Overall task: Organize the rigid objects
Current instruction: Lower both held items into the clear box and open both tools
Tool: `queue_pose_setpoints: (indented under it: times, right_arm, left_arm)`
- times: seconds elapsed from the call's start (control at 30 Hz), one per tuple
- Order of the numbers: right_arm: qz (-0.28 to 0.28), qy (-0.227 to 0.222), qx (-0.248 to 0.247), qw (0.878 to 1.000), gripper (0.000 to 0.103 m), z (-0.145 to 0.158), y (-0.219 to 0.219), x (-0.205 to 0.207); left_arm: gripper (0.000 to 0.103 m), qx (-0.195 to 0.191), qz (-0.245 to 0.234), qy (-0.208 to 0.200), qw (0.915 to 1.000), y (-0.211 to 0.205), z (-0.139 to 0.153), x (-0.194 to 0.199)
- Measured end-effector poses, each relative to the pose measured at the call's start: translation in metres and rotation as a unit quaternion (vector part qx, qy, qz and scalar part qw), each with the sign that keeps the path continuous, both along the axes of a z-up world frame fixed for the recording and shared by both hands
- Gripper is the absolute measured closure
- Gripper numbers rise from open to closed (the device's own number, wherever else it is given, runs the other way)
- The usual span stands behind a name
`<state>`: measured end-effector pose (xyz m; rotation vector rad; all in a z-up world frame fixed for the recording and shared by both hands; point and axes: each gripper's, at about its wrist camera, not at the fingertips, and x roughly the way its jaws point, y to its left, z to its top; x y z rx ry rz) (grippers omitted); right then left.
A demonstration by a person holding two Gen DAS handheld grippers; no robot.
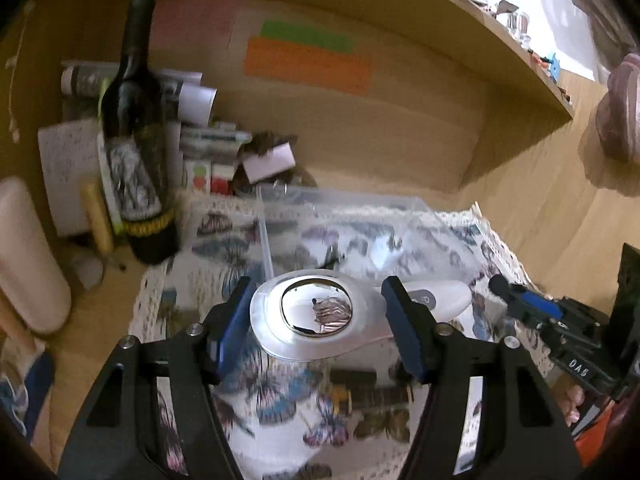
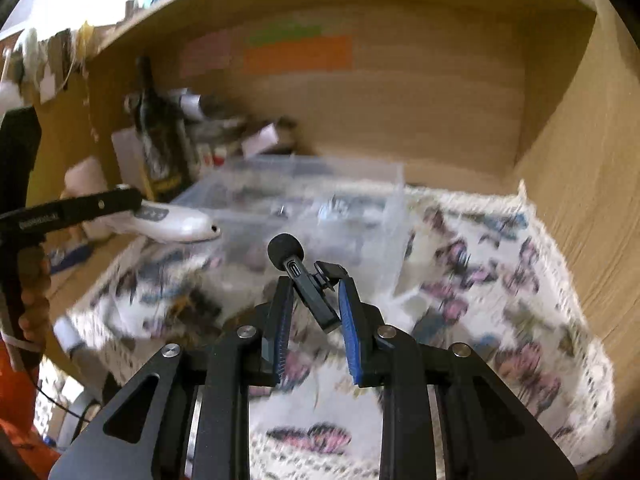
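My left gripper (image 1: 316,312) is shut on a white handheld device with a round mirror-like head (image 1: 320,312), held above the butterfly-print cloth (image 1: 288,400). The device's white handle also shows in the right wrist view (image 2: 180,224). My right gripper (image 2: 314,300) is shut on a small black clip-on microphone with a foam ball tip (image 2: 304,276), held above the cloth (image 2: 500,320). It also shows in the left wrist view (image 1: 516,300). A clear plastic box (image 1: 360,224) sits on the cloth ahead of both grippers; in the right wrist view (image 2: 312,200) it is blurred.
A dark wine bottle (image 1: 136,140) stands at the back left among papers and small boxes (image 1: 224,152). A white cylinder (image 1: 28,256) lies at far left. Wooden shelf walls (image 2: 580,160) enclose the space. A dark object with a gold band (image 1: 360,396) lies on the cloth.
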<state>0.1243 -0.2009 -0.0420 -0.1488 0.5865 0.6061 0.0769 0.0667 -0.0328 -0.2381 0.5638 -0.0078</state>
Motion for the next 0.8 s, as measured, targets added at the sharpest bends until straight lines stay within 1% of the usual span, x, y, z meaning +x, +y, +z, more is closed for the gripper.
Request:
queue_pose_setpoints:
  times: [0.2,0.4,0.57,0.8]
  right_arm:
    - [-0.011,-0.028,0.013,0.999,0.082,0.021,0.006,0.023]
    - [-0.012,-0.032,0.008,0.999,0.082,0.028,0.018,0.054]
    - [-0.002,-0.010,-0.007,1.000,0.082,0.018,0.032,0.080]
    - [0.015,0.040,-0.039,0.998,0.082,-0.014,0.052,0.105]
  left_arm:
    - [0.039,0.010,0.013,-0.005,0.9999,0.000,0.012,0.032]
    - [0.039,0.041,0.015,0.015,0.9989,-0.007,0.004,0.069]
    - [0.039,0.055,0.006,0.040,0.9977,-0.015,-0.009,0.096]
    - [0.039,0.080,-0.012,0.070,0.9943,-0.028,-0.026,0.124]
